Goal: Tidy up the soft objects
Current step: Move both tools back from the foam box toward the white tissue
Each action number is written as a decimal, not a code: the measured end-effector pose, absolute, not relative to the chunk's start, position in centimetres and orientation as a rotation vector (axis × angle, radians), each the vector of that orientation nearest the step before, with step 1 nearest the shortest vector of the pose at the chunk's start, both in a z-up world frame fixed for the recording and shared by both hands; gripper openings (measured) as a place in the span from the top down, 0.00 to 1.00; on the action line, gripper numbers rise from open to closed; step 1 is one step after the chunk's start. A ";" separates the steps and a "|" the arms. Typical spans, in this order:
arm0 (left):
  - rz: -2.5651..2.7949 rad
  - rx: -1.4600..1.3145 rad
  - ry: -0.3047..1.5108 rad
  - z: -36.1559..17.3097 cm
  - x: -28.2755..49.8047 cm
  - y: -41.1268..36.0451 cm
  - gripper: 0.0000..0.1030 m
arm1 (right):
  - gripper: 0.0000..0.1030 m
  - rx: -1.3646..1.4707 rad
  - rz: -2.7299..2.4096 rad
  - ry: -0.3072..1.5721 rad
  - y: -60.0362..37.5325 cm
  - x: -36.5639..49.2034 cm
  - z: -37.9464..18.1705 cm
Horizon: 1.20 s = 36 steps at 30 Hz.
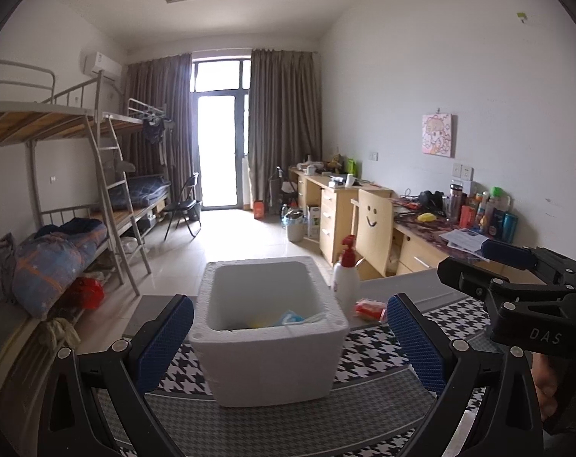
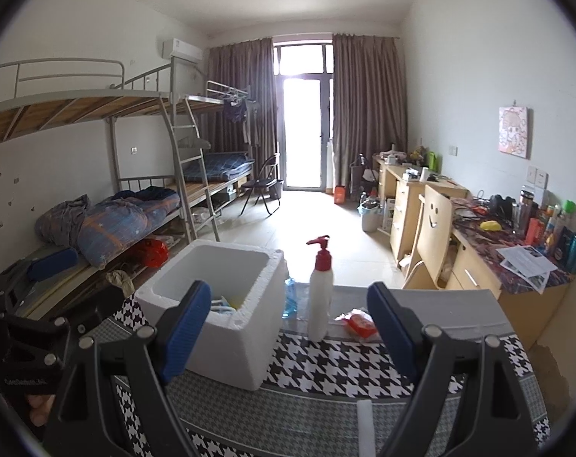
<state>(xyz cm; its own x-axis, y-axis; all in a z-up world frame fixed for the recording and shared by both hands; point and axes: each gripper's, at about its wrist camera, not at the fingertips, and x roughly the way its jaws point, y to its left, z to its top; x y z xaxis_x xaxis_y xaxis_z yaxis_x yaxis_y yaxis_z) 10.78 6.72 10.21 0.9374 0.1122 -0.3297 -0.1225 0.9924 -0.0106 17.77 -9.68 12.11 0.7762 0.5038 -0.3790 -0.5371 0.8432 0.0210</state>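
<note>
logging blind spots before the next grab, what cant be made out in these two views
- Contents of the white foam box: near wall hides most in left wrist view; blue right gripper finger covers part in right wrist view.
- Orange-red plastic packet: label too small.
- Clear blue-tinted bottle: box hides part.

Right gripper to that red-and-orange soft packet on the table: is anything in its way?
Nothing visible blocks it. The red-and-orange plastic packet lies just ahead of the open right gripper, beside its right finger. The white pump bottle with the red top stands left of the packet, close enough to knock.
</note>
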 end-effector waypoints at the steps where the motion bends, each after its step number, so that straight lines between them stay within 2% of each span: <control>1: 0.113 -0.030 0.335 10.2 10.7 6.5 0.01 | 0.16 -0.089 0.563 0.385 -9.9 17.7 12.1; 36: -0.133 -0.010 0.386 5.5 10.5 -1.9 0.01 | 0.16 -0.005 0.355 0.412 -19.4 15.4 7.9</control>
